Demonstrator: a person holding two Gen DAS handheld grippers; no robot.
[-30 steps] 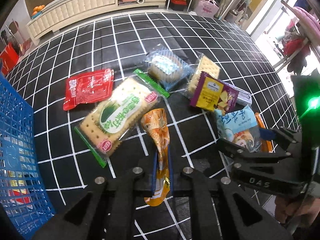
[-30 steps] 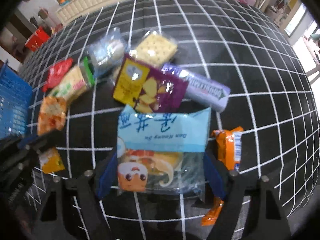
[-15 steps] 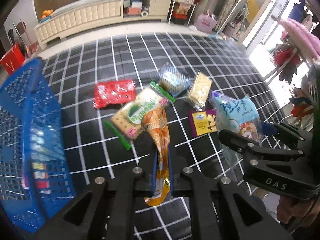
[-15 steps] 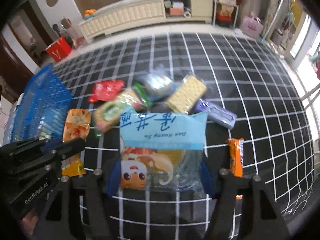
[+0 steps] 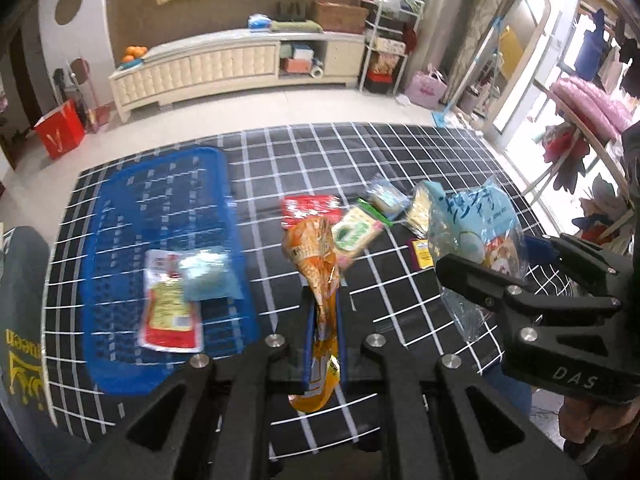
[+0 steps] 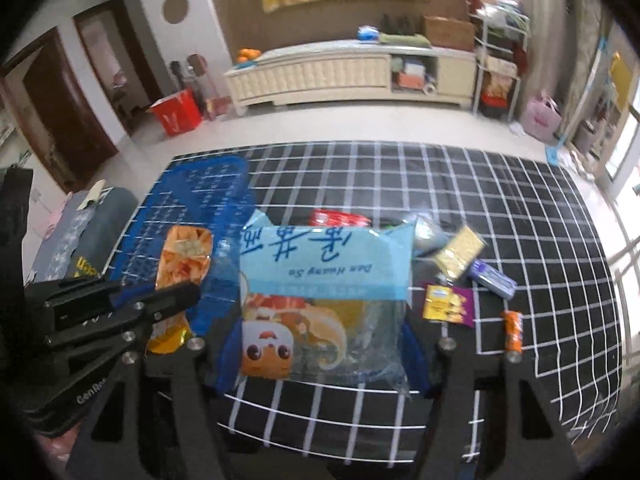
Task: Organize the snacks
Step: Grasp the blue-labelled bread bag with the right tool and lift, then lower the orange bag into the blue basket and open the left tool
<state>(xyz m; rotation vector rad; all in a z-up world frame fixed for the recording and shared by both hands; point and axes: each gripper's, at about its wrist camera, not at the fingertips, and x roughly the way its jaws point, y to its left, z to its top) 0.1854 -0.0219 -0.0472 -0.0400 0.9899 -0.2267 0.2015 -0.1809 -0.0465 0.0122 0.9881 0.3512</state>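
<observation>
Above the mat's left edge, the left gripper pinched a limp orange packet. The right gripper clamped a crinkly, fragile-looking blue bag across its sides, jaws wide; its slippery film probably wants a low grip.

Around the blue basket, the far end toward 12 o'clock lies bare, while a red-and-yellow packet and a pale blue pack fill its near end at 6 o'clock. To its 3 o'clock a strip of grid mat runs clear before the loose snack pile. A dark cushion crowds the basket's 9 o'clock side.
</observation>
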